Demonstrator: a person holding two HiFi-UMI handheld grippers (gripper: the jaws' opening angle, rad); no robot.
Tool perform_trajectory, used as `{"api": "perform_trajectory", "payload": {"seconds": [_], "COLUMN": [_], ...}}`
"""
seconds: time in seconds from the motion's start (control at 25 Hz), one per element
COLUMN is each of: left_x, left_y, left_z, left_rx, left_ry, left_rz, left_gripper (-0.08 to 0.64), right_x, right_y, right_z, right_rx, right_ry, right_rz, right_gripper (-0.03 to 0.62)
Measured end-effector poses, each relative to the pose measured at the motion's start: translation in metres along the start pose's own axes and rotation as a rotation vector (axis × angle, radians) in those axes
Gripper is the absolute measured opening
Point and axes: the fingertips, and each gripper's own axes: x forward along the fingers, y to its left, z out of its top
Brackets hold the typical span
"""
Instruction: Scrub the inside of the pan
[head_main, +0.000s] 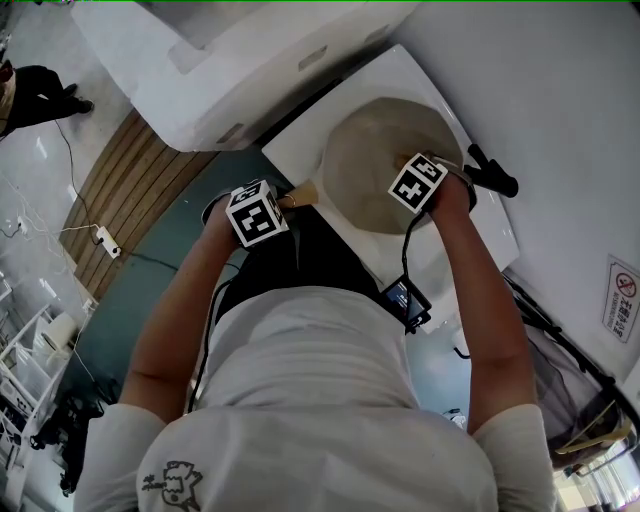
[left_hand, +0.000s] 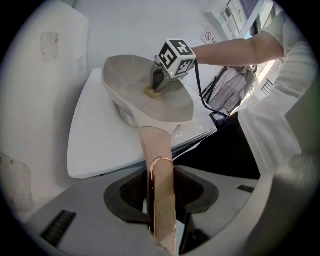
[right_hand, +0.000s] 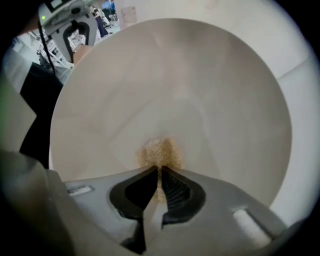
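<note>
A beige pan (head_main: 375, 165) sits on a white table (head_main: 300, 145); its inside fills the right gripper view (right_hand: 175, 90). Its wooden, copper-edged handle (left_hand: 159, 180) runs toward me, and my left gripper (left_hand: 161, 200) is shut on it at the table's near edge (head_main: 285, 205). My right gripper (right_hand: 159, 172) points down into the pan and is shut on a small tan scrub pad (right_hand: 159, 152) that rests on the pan's floor. From the left gripper view, the right gripper (left_hand: 160, 82) and the pad (left_hand: 152, 92) stand near the pan's middle.
A white wall rises behind the table (left_hand: 65, 30). A black clamp-like object (head_main: 492, 172) lies on the table right of the pan. A cable and small black device (head_main: 405, 300) hang from my right arm. Dark floor and wooden decking (head_main: 120, 180) lie to the left.
</note>
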Motion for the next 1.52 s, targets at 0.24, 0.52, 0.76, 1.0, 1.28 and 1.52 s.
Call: {"api": "perform_trajectory", "payload": {"seconds": [0.24,0.52,0.76,1.0,1.28,1.52], "left_x": [0.000,0.000,0.000,0.000,0.000,0.000], "left_y": [0.001,0.002,0.001,0.001,-0.001,-0.001], "left_z": [0.000,0.001,0.000,0.000,0.000,0.001], "left_rx": [-0.009,-0.014,-0.018,-0.017,-0.015,-0.015], "left_ry": [-0.002,-0.004,-0.002,0.001,0.011,0.006], "left_rz": [0.010,0.011,0.007,-0.006,-0.021,-0.020], "left_gripper": [0.147,0.147,0.147,0.147,0.147,0.147], "right_x": [-0.013,-0.020,-0.017,-0.011,-0.004,0.001], "right_y": [-0.041,-0.008,0.047,0.083,0.099,0.080], "right_z": [0.046,0.097,0.106,0.082,0.041,0.009], "right_rx": [-0.001,-0.099,-0.166,-0.177,-0.146,-0.122], "right_ry": [-0.152,-0.305,-0.347,-0.317,-0.224,-0.099], "right_rz": [-0.148,-0.114,0.001,0.116,0.214,0.218], "right_gripper": [0.026,0.026,0.026,0.025,0.026,0.026]}}
